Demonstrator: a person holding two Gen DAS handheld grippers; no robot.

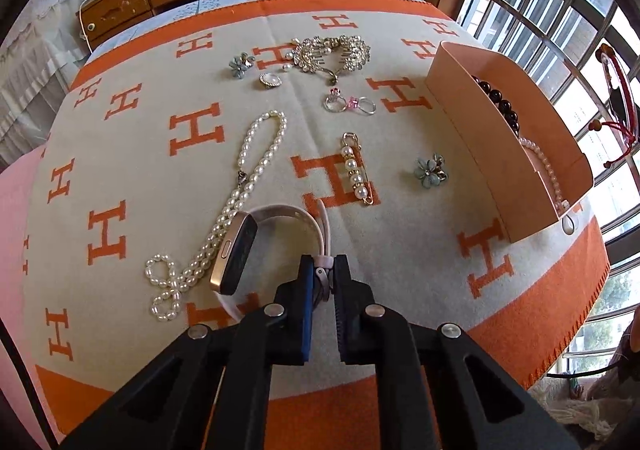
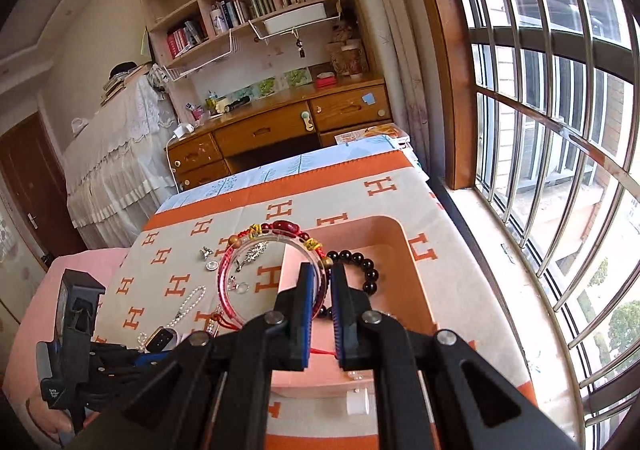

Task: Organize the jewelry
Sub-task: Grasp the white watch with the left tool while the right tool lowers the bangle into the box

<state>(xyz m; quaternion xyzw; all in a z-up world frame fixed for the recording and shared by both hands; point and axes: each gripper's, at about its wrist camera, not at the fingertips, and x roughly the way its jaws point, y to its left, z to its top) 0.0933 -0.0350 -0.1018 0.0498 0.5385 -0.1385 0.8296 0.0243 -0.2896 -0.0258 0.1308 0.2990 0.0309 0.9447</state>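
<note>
My left gripper is shut on the pink strap of a rose-gold smartwatch, which stands on edge on the orange-and-beige blanket. A long pearl necklace lies just left of the watch. My right gripper is shut on a clear bangle with red cord and beads, held in the air above the peach box. A black bead bracelet lies in that box. The same bangle shows at the right edge of the left wrist view.
On the blanket lie a pearl pin, two blue flower pieces, two rings, a rhinestone hair comb and a small round brooch. A wooden desk stands beyond the bed. A barred window runs along the right.
</note>
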